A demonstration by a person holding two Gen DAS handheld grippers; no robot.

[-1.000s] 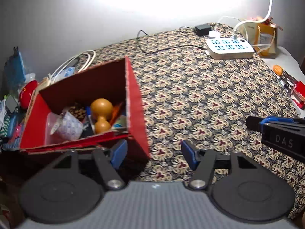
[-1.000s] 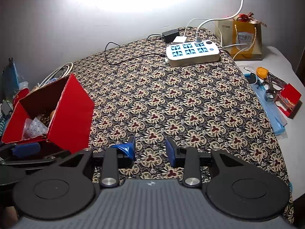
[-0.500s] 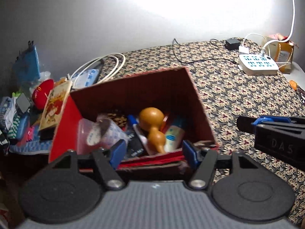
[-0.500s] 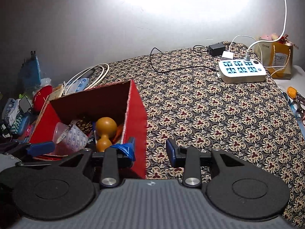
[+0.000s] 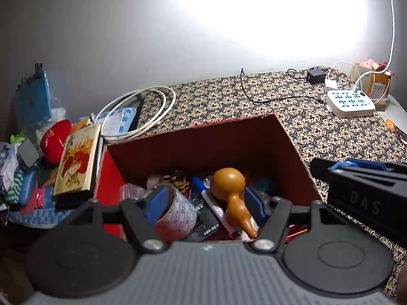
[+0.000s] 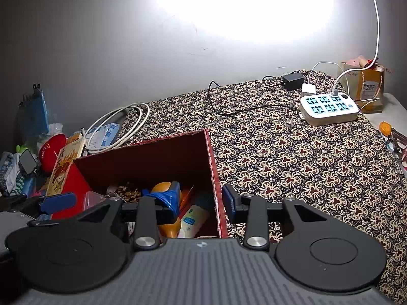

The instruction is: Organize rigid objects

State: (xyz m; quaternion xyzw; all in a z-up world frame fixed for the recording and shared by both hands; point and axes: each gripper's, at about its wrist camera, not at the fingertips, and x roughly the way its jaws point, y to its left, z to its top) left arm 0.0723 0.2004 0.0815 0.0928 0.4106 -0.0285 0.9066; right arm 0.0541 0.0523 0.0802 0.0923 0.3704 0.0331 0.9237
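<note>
The left gripper (image 5: 207, 200) hangs over the open red box (image 5: 203, 137) with its blue pads spread wide, and nothing is caught between them. Below it, inside the box, lie a brown gourd (image 5: 230, 190), a roll of printed tape (image 5: 178, 213) and a marker pen (image 5: 216, 208), mixed with other small things that are hard to tell apart. The right gripper (image 6: 201, 199) stands over the right wall of the same box, one pad inside and one pad outside. Its jaws have just been opening; they are apart now, and the pads do not press on the cardboard wall between them. A scrap of blue film (image 6: 165, 197) hangs on its left pad. Under that pad a small white bottle (image 6: 194, 219) lies in the box, beside the gourd. The box sits on a patterned cloth (image 6: 292, 157) that covers the surface. To the left of the box are a picture book (image 5: 77, 160), a red cushion (image 5: 54, 138) and a coiled white cable (image 5: 142, 114). Far at the back right, a white power strip (image 6: 329, 109) lies on the cloth with a plug in it, and a yellow paper bag (image 6: 366, 89) stands just behind it.
</note>
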